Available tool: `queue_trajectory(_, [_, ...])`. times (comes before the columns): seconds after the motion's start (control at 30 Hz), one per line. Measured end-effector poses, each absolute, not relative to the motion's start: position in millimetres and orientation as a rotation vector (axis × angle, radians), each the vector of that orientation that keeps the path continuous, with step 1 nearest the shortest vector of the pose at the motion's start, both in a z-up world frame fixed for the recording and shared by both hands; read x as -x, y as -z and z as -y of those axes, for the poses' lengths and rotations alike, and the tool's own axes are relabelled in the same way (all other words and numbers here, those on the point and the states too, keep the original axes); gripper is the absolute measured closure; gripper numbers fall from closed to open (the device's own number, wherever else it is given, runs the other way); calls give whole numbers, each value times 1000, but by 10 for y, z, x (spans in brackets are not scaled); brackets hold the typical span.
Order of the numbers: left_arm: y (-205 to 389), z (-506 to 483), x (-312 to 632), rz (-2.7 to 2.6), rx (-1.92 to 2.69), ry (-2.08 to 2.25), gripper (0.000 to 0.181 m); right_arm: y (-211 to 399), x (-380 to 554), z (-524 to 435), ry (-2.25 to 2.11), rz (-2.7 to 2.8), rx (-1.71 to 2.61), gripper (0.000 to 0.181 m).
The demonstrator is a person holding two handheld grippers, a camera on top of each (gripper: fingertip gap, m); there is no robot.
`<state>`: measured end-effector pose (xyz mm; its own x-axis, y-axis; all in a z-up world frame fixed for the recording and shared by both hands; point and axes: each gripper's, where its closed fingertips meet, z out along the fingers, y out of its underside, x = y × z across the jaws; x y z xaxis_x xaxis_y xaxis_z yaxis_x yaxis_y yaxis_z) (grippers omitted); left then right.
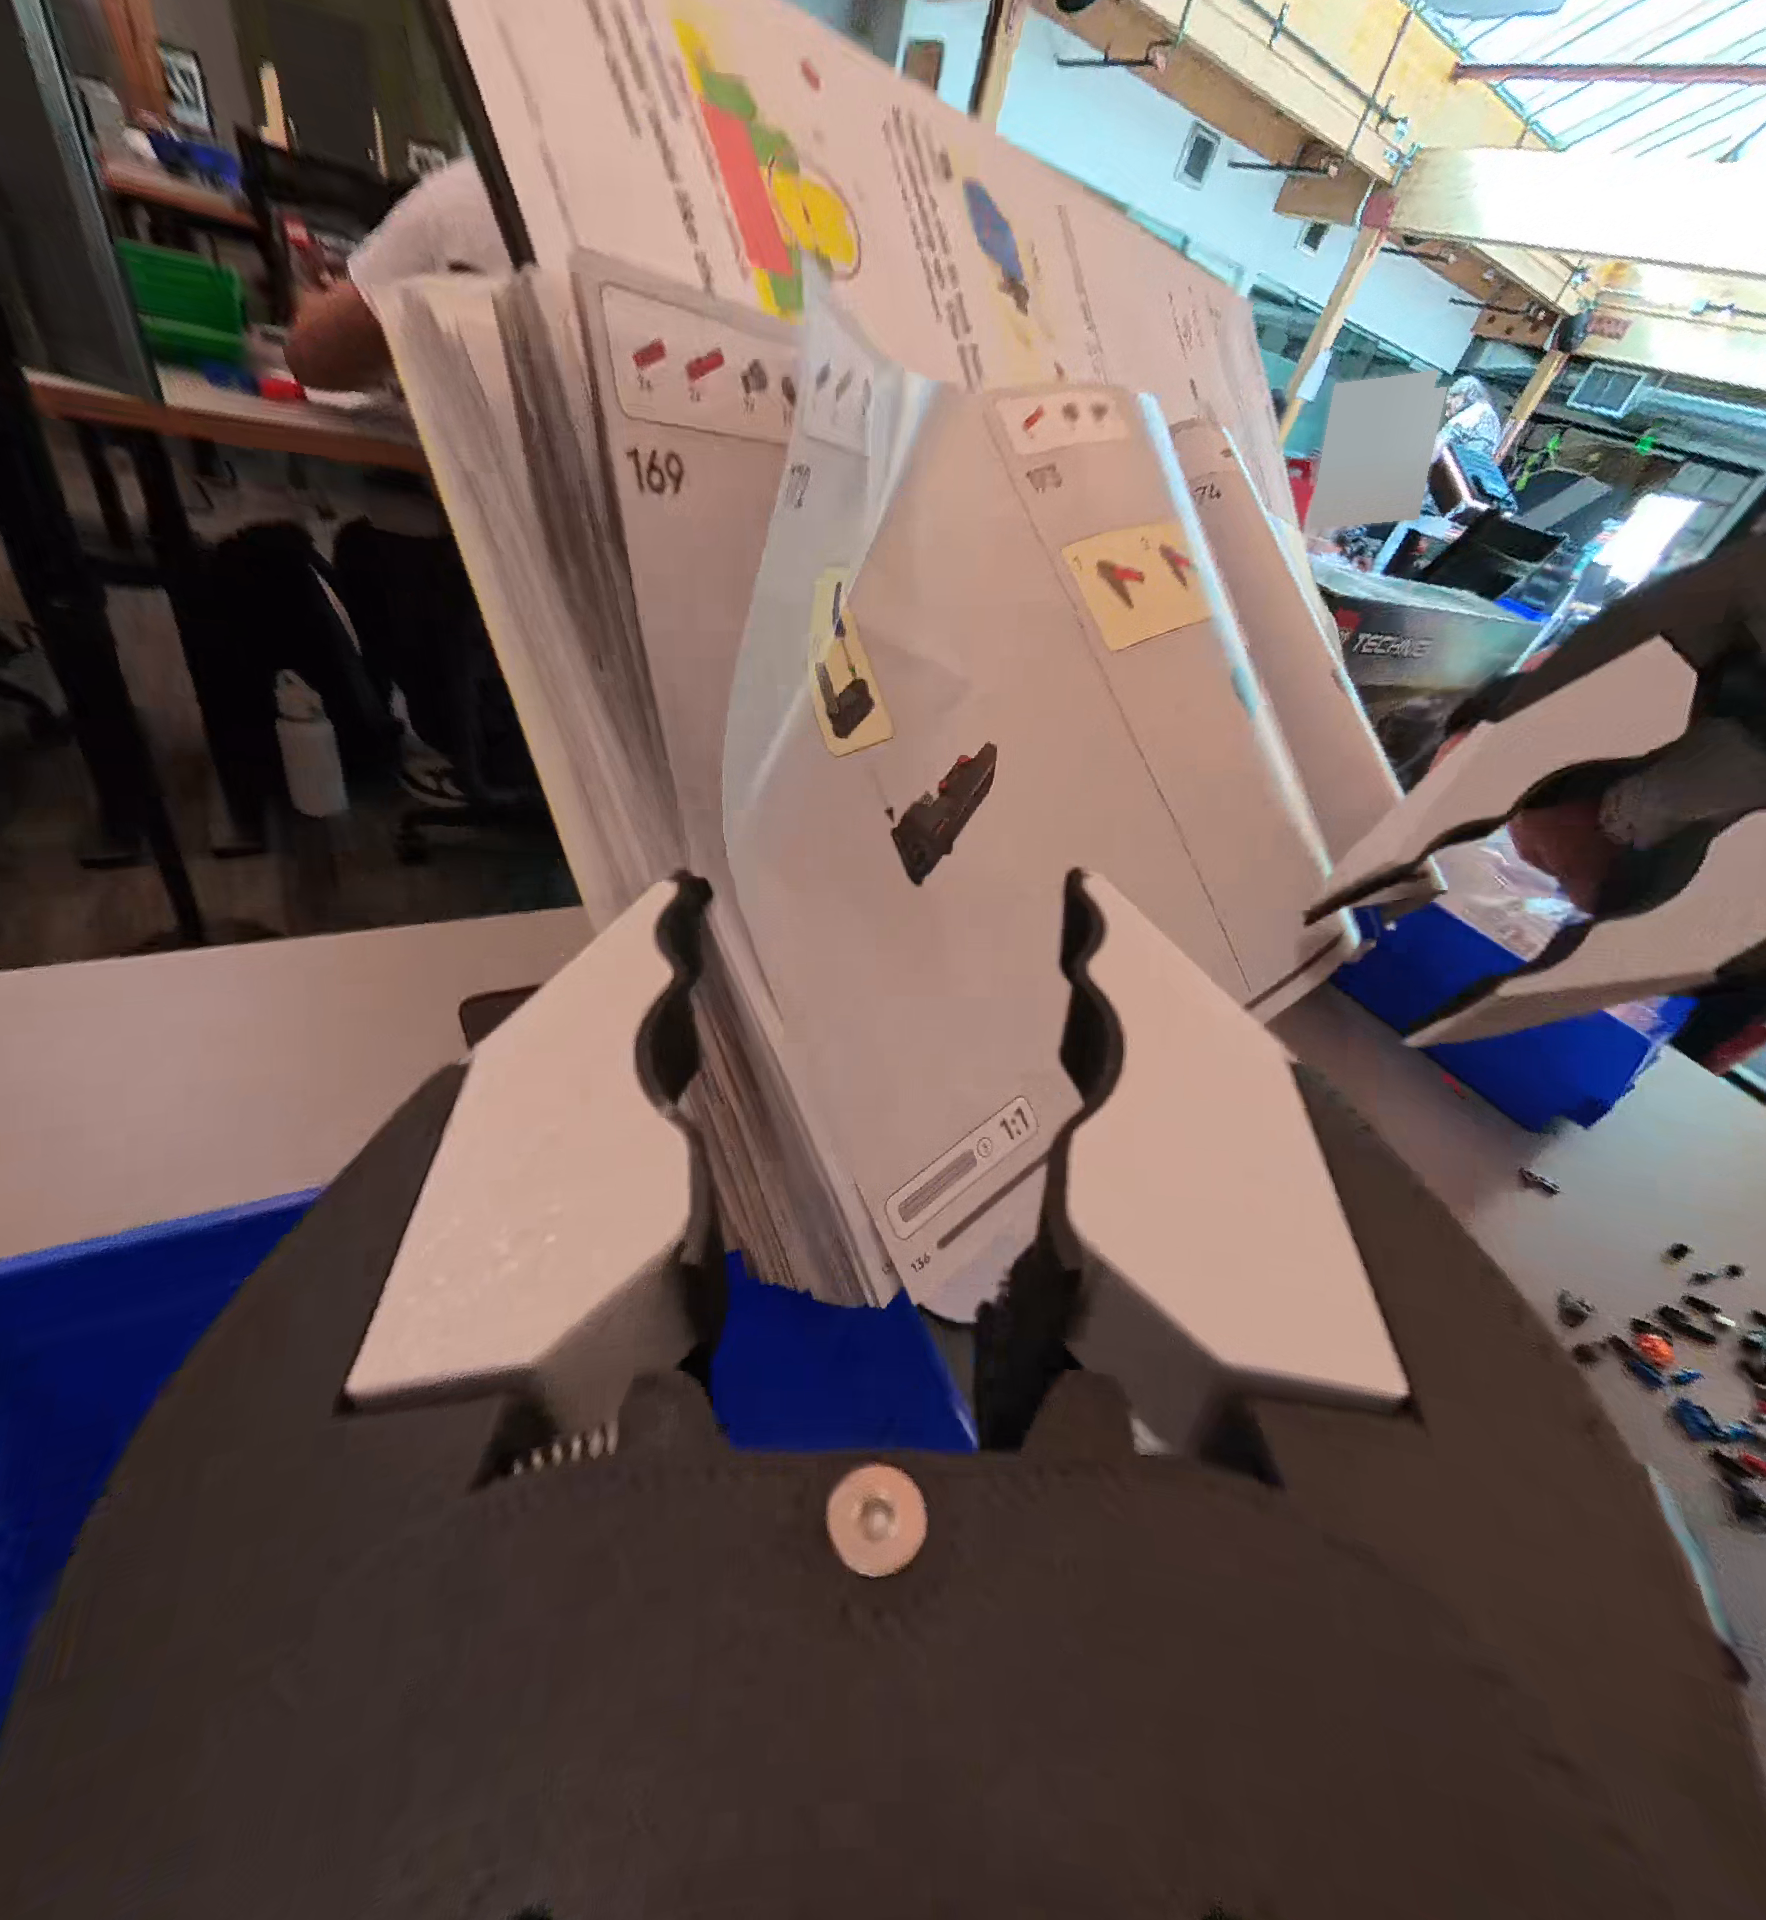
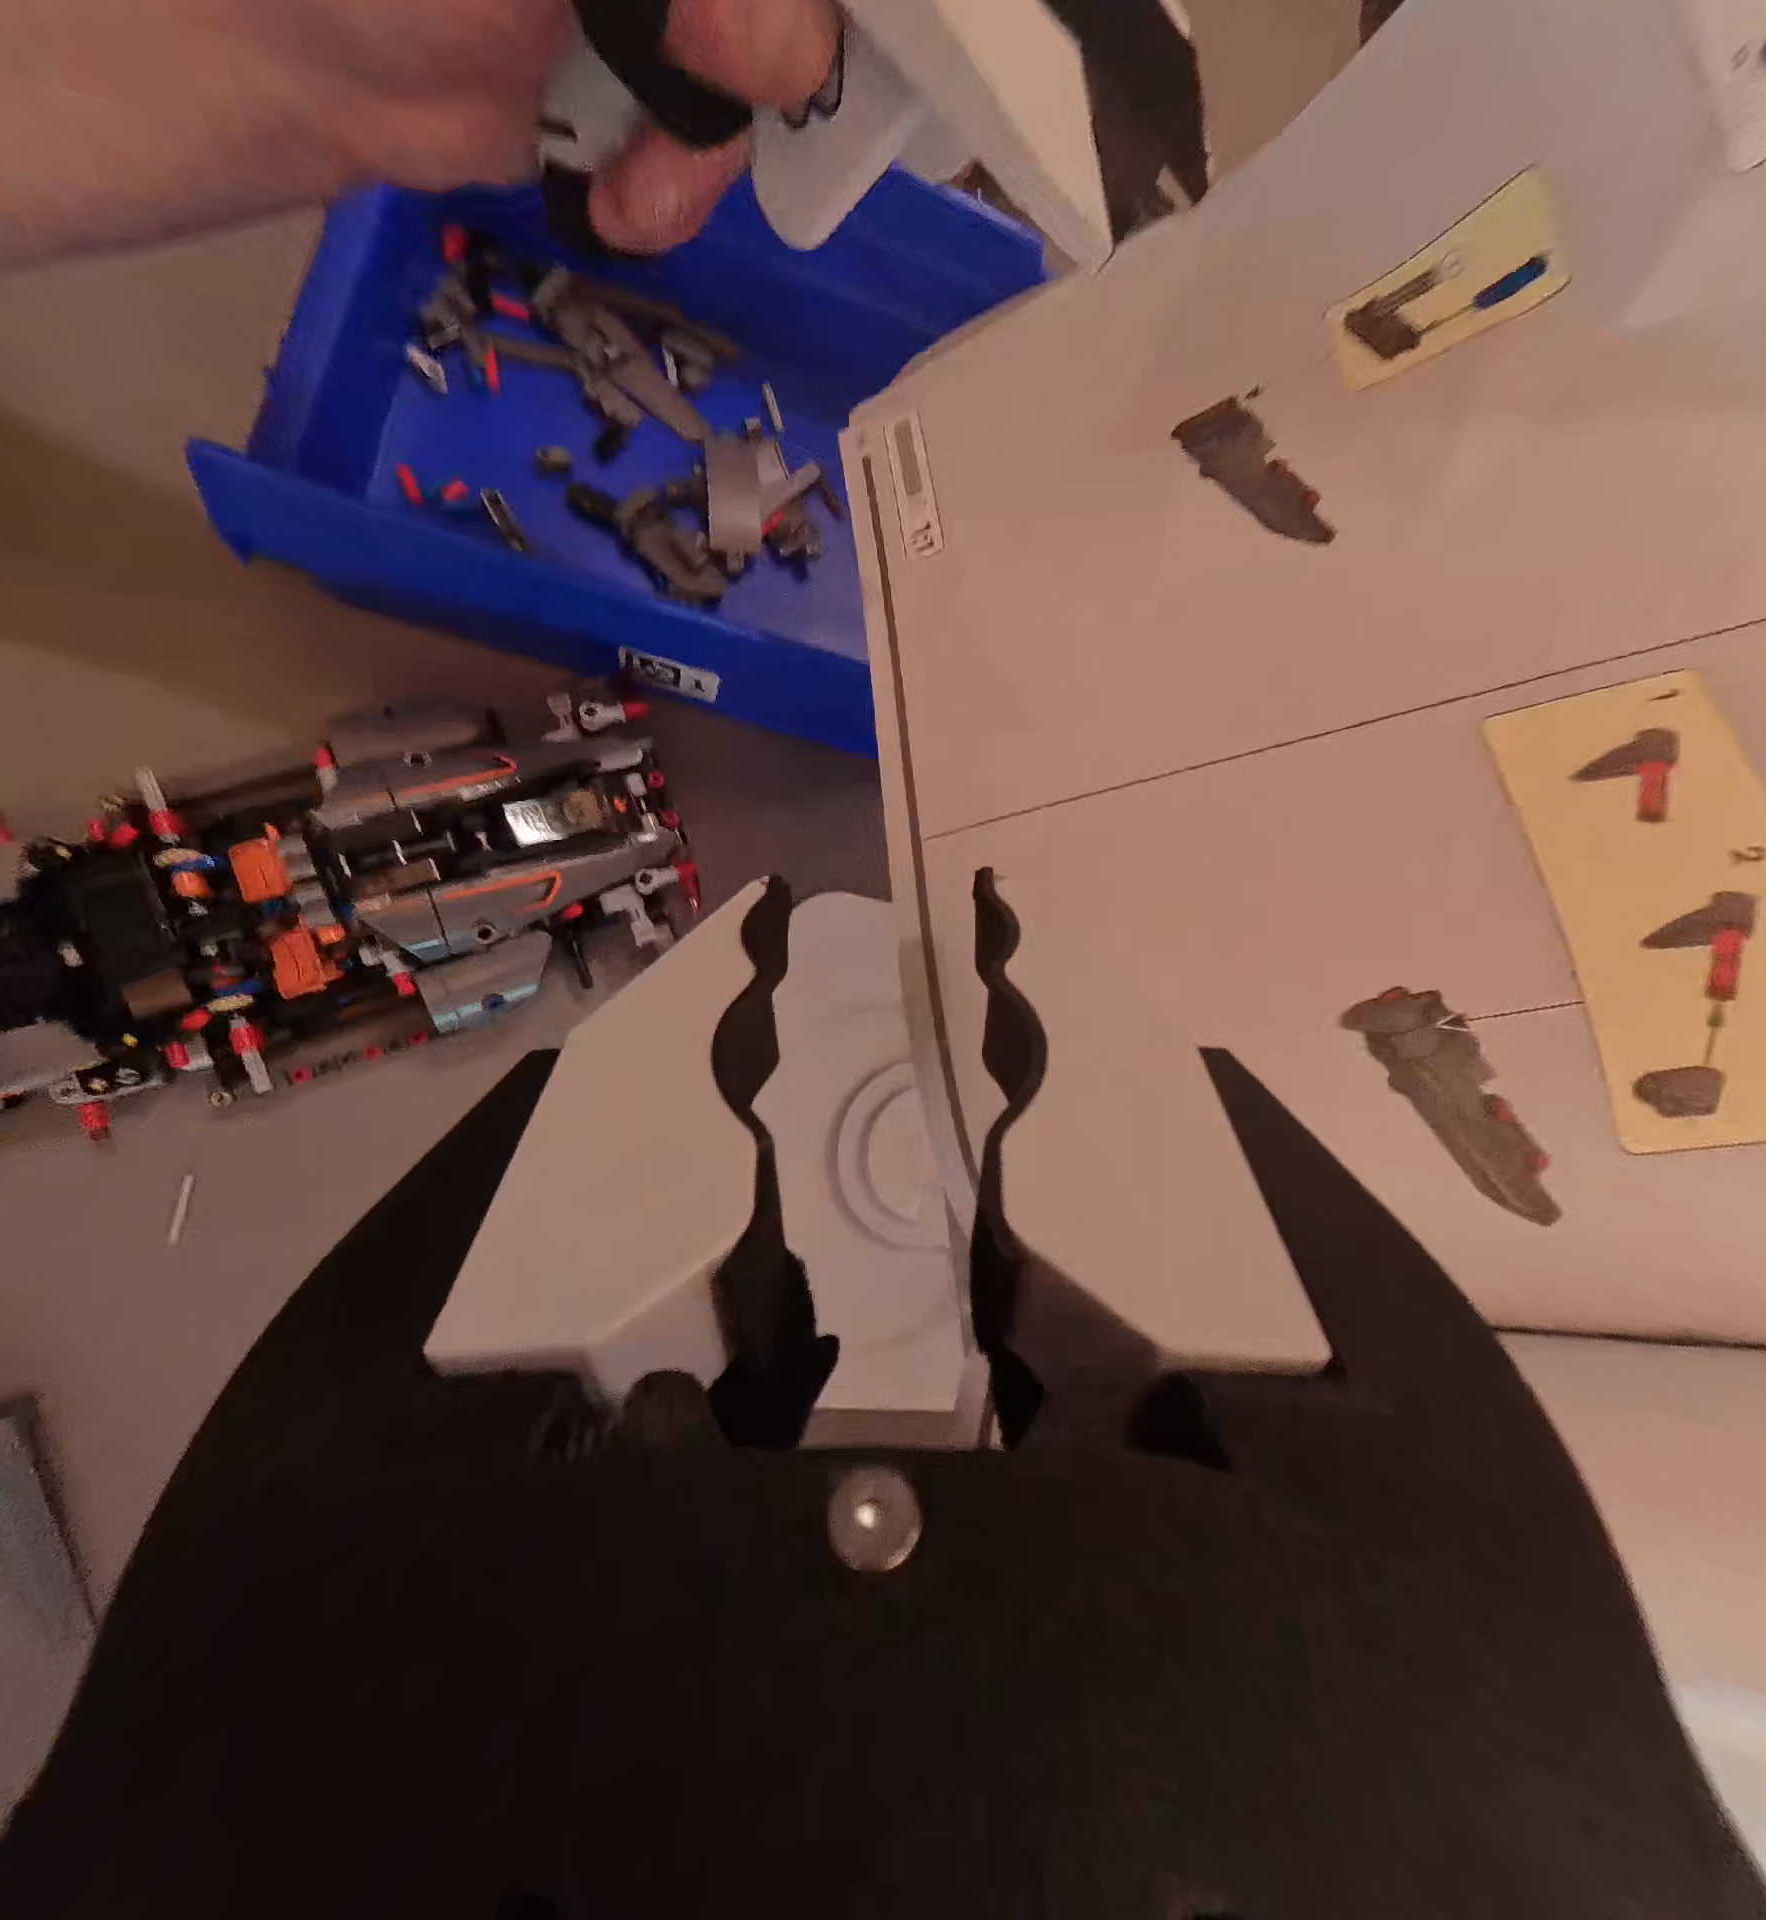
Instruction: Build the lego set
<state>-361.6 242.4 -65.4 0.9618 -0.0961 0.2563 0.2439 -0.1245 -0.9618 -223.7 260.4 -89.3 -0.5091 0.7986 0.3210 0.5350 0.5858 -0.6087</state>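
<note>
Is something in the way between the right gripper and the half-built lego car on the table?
Nothing visible blocks it. The right hand-held gripper has the edge of the white instruction booklet's pages between its fingers, while the grey, black and orange half-built lego car lies off to its left on open beige table.

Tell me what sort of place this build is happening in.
Probably a shared workshop or maker space. Behind the instruction booklet stand shelves with storage bins, another person sits at a workbench, and exposed timber beams run under a skylit roof.
</note>
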Motion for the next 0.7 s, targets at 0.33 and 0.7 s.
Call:
queue_trajectory(0.33, [714, -2542, 3852, 112, 1749, 227, 115, 1114, 2617, -2634, -723, 2138, 1257, 116])
queue_trajectory(0.7, [1032, -2621, 3704, 72, 1864, 441, 134, 1140, 2615, -2624, -715, 2150, 1213, 112])
